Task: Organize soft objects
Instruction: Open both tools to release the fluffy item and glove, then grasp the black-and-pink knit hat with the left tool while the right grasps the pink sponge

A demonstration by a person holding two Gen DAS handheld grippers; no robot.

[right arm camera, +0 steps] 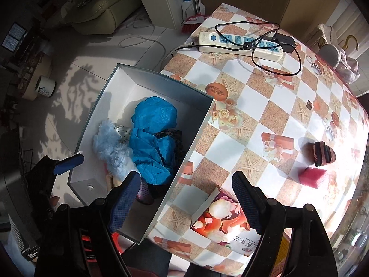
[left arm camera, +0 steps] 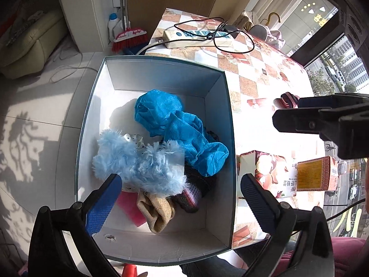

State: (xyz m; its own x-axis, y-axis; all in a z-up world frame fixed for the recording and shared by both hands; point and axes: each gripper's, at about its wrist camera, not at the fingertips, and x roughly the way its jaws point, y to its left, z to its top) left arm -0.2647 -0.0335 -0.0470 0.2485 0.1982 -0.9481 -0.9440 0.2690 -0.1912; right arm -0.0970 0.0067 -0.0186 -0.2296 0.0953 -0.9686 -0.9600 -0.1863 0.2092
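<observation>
Hovering over the open box [left arm camera: 159,78], the left gripper [left arm camera: 175,205] has its two blue-padded fingers spread wide with nothing between them; the right gripper [right arm camera: 184,203] is likewise released and empty, one finger above the box edge and the other above a printed carton [right arm camera: 221,221]. That carton carries Chinese characters too distorted to read with certainty. Inside the box lie several soft objects piled together: one fluffy light-blue plush piece [left arm camera: 138,161], one crumpled blue non-woven cover [left arm camera: 175,127], one tan knitted item [left arm camera: 156,210], one pink sponge [left arm camera: 131,207] and some dark knit fabric [left arm camera: 203,180] that is partly buried. Beyond, on the checked worktop [right arm camera: 253,106], two soft things remain outside the box: a second pink sponge [right arm camera: 314,176] and, just beside it, one striped dark-and-pink slipper [right arm camera: 321,153]. Farther back rests one white power strip [right arm camera: 239,45] with a black adapter [right arm camera: 284,42] plugged in and its cord looped across. On the floor past the box stands one red broom [left arm camera: 130,38] and one white bottle [left arm camera: 113,23].
</observation>
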